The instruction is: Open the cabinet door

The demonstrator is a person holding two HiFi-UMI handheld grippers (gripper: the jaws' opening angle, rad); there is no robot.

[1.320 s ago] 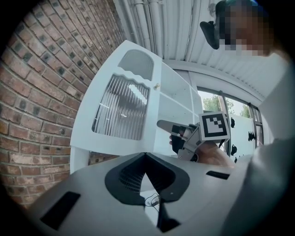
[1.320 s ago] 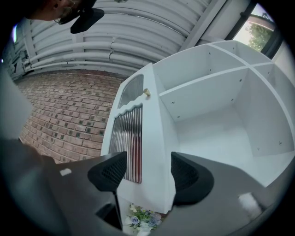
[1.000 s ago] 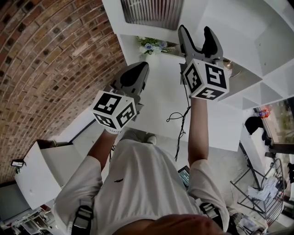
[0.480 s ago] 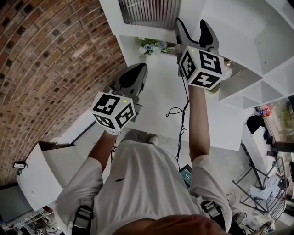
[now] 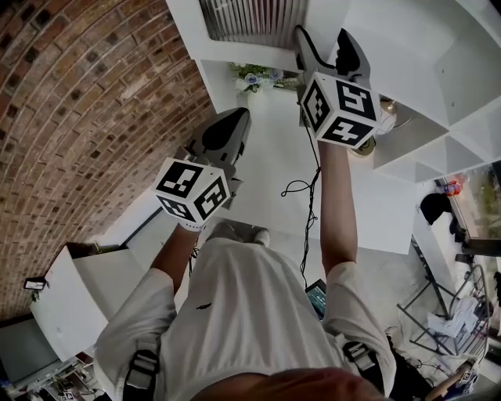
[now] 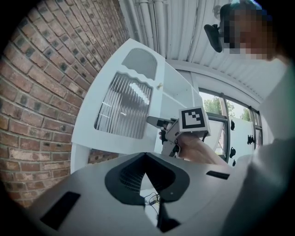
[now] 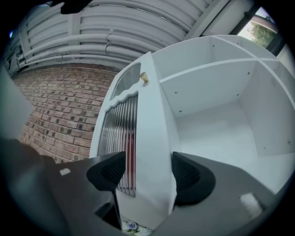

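The white cabinet door point(image 7: 138, 138) has a ribbed glass panel point(image 7: 122, 133) and a small brass knob point(image 7: 144, 77); it stands swung out from the open shelves point(image 7: 216, 115). My right gripper point(image 7: 147, 168) is open, its jaws on either side of the door's free edge. In the head view that gripper point(image 5: 325, 35) reaches up at the door point(image 5: 250, 19). My left gripper point(image 5: 235, 116) is shut on nothing, held lower and to the left, away from the cabinet. The left gripper view shows its closed jaws point(image 6: 145, 156), the ribbed panel point(image 6: 124, 110) and the right gripper point(image 6: 156, 122) at the door's edge.
A brick wall point(image 5: 78, 94) runs along the left. White shelf compartments point(image 5: 438, 70) fill the right side. A small bunch of flowers point(image 5: 254, 77) sits below the door, a black cable point(image 5: 309, 188) hangs down, and a white box point(image 5: 70, 298) stands at lower left.
My right gripper has moved up and closer to the cabinet, so its jaws now reach the door's edge. The left gripper has barely shifted.
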